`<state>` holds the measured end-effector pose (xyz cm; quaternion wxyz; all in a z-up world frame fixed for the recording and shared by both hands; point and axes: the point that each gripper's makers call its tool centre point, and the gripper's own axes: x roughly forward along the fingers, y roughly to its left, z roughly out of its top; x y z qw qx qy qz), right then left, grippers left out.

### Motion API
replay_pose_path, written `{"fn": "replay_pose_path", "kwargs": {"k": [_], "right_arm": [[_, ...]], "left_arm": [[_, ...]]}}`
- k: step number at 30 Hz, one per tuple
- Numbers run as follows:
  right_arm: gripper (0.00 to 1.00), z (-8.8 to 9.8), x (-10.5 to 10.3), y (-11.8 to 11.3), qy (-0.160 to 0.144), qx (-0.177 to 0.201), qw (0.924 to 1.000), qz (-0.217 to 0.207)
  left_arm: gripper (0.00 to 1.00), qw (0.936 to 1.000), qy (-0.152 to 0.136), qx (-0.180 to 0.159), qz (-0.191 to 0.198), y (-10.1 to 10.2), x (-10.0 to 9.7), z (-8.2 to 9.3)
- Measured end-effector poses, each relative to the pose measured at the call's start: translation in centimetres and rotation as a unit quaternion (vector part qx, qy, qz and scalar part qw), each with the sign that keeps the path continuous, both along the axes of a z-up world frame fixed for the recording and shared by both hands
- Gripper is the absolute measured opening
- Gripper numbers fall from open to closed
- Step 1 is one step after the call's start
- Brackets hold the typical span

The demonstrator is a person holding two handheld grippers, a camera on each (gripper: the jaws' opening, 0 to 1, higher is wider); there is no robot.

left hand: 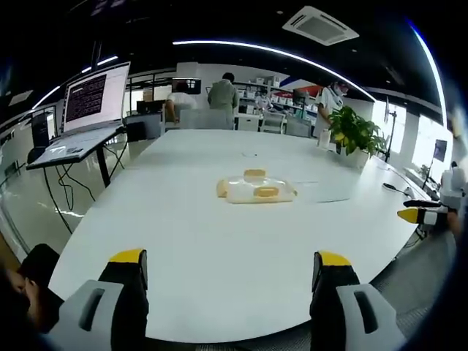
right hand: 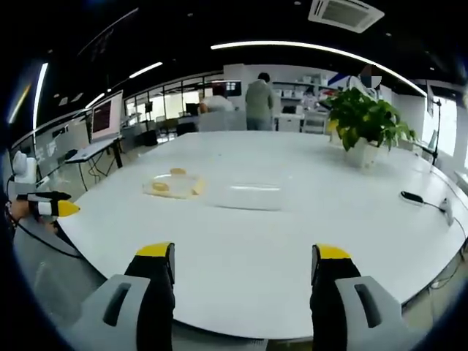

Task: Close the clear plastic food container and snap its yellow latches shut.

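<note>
Both your left gripper (left hand: 227, 274) and right gripper (right hand: 243, 270) hang empty, jaws apart. The clear container (left hand: 257, 189) sits mid-table (left hand: 219, 248), well away; its flimsy lid (right hand: 245, 196) may skid when you push.

Both the left gripper (left hand: 230, 267) and the right gripper (right hand: 243, 262) hung with jaws spread wide apart, holding nothing, yellow tips forward.

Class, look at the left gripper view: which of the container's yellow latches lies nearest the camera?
On the clear plastic food container, the yellow latch on its front side is nearest; the other two sit at its far edge and left end.
</note>
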<state>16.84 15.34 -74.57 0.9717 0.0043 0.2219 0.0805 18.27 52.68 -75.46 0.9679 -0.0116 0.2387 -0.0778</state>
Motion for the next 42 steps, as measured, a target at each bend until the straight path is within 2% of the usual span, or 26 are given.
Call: {"fn": "replay_pose_path", "kwargs": {"k": [26,31,35,38,42], "right_arm": [[0.72,-0.09,-0.06,0.25,0.005,0.004,0.9999,0.009],[0.72,-0.07,0.0,-0.03,0.005,0.005,1.0,0.0],[0.69,-0.58,-0.13,0.04,0.021,-0.001,0.9998,0.003],[0.64,0.25,0.12,-0.1,0.0,0.028,0.9996,-0.01],[0.68,-0.55,0.03,-0.47,0.022,0.014,0.9995,-0.02]], "left_arm": [[0.89,1.0,0.003,0.005,0.001,-0.5,-0.51,0.44],[0.89,0.9999,0.014,0.006,-0.006,-0.68,-0.55,0.07],[0.87,0.9999,0.012,0.008,-0.006,-0.61,-0.44,0.11],[0.86,0.9999,0.002,0.013,-0.006,-0.53,-0.26,0.45],[0.84,0.9998,0.011,0.009,-0.013,-0.76,-0.33,0.16]]}}
